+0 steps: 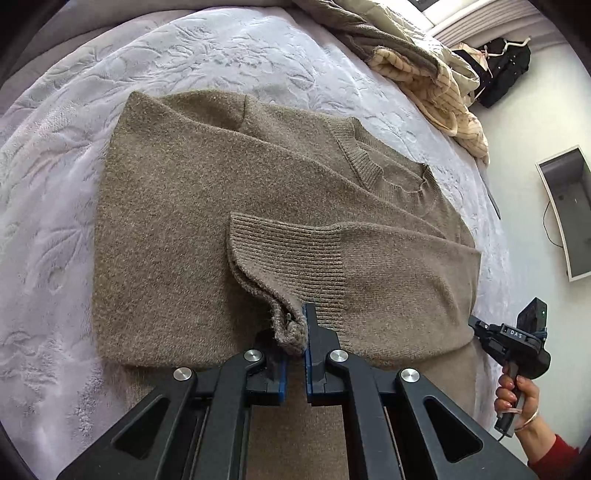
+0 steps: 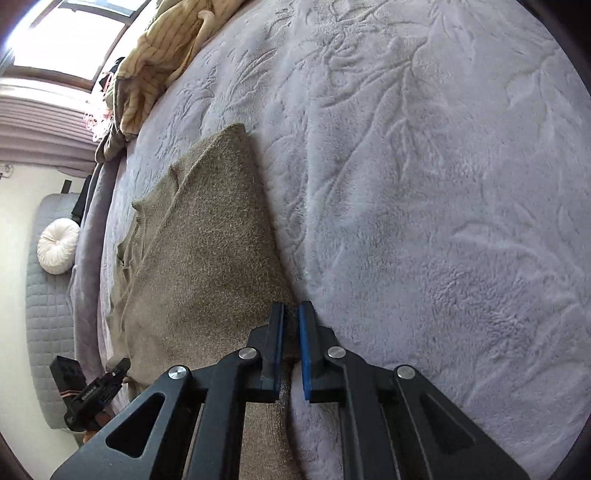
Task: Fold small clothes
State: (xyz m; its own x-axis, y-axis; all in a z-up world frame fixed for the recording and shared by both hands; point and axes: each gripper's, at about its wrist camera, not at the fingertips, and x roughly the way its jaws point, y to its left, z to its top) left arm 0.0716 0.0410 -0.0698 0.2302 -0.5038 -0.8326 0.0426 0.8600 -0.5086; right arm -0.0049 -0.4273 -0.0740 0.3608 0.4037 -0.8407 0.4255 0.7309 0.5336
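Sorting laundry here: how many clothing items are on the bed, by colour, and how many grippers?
Brown sweater: 1
Cream striped garment: 1
Olive-grey garment: 1
Grippers: 2, left gripper, right gripper
Total: 5

One sweater [image 1: 207,229], two grippers [image 1: 295,332] [image 2: 291,314], one round cushion [image 2: 58,245], and perhaps two garments heaped [image 1: 424,70] at the bed's [image 2: 424,166] far edge.

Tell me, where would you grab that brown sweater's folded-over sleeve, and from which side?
Probably at the ribbed cuff, from its open end near the sweater's middle. That edge lifts loose off the body, so fingers can pinch it. The left gripper is shut on a corner of it.
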